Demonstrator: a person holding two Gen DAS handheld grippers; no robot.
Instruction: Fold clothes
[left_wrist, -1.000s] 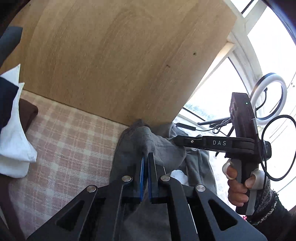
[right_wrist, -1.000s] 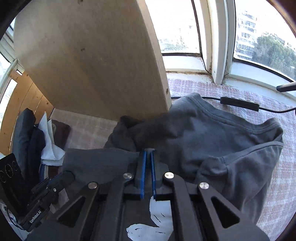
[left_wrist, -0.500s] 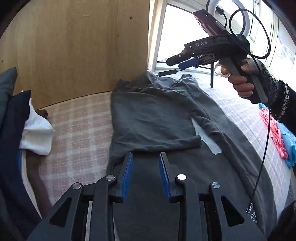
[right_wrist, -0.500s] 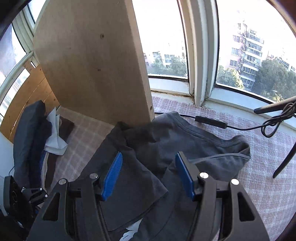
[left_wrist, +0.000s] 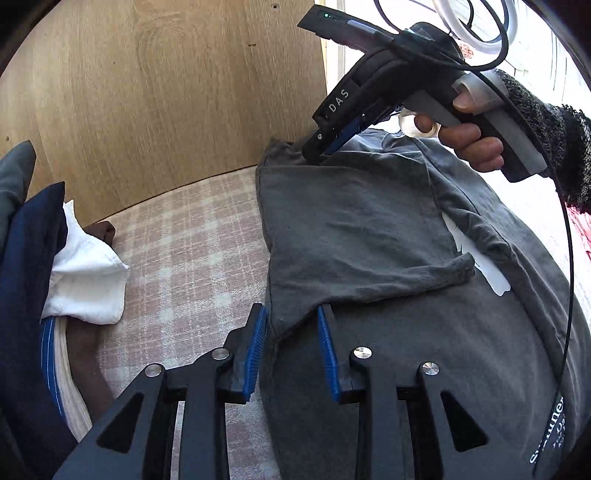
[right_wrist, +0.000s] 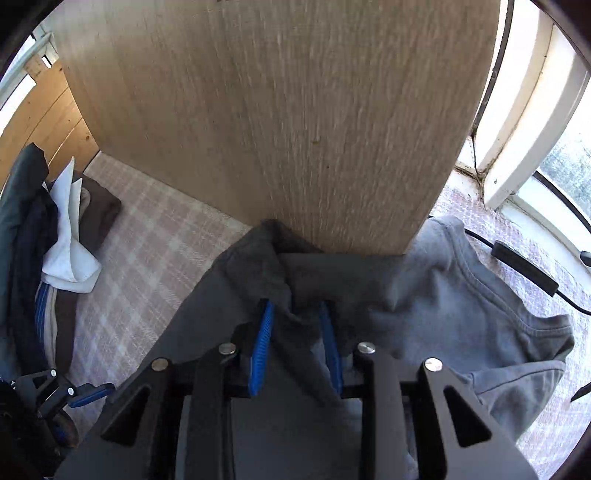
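The left gripper (left_wrist: 291, 345) stands open astride the folded flap's lower corner, gripping nothing. The right gripper (right_wrist: 295, 341), also open, straddles a ridge at the far left corner, 12 o'clock. The grey T-shirt (left_wrist: 369, 236) lies on the checked cloth (left_wrist: 192, 251) against the wooden panel (left_wrist: 166, 92). I judge 2 fresh grips are being set; next, both close and carry that side over.
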